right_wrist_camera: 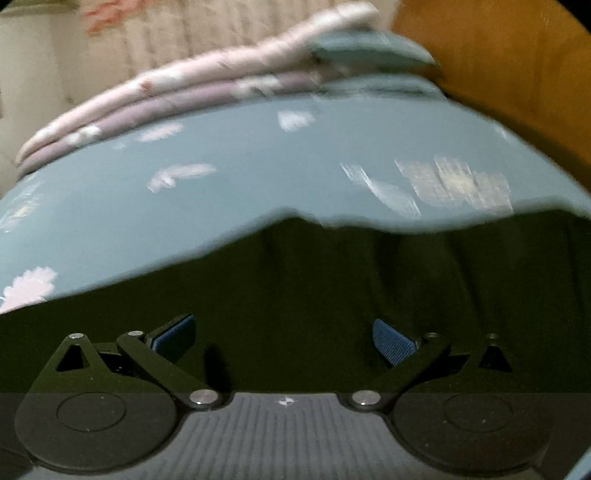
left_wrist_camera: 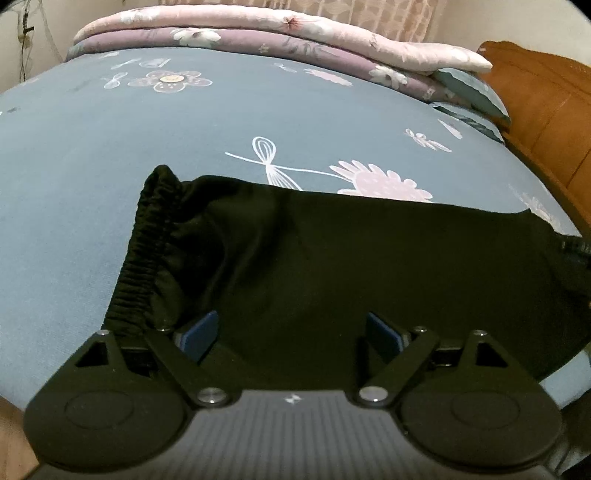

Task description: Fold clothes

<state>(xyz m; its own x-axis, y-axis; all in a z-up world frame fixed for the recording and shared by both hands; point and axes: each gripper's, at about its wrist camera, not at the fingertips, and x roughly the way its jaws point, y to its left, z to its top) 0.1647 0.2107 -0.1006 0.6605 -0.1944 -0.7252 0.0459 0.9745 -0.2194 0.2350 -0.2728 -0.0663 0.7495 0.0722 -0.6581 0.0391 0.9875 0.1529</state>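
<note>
Garment: I see the black trousers (left_wrist_camera: 332, 258) lying flat on the near part of the blue floral bedsheet (left_wrist_camera: 110, 147), elastic waistband (left_wrist_camera: 147, 258) at the left.
Done: seemingly one lengthwise fold, though the right view is blurred.
Left: crosswise folds.
Left gripper (left_wrist_camera: 290, 334): my fingers spread, nothing between.
Right gripper (right_wrist_camera: 284, 339): spread above cloth, empty.
Far edge: folded quilts (left_wrist_camera: 258, 40).

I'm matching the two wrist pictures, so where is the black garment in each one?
Left wrist: the black garment fills the lower middle and right, elastic waistband at its left.
Right wrist: it spans the lower half; no waistband visible.
Shared landmark: the folded pink quilt behind.
</note>
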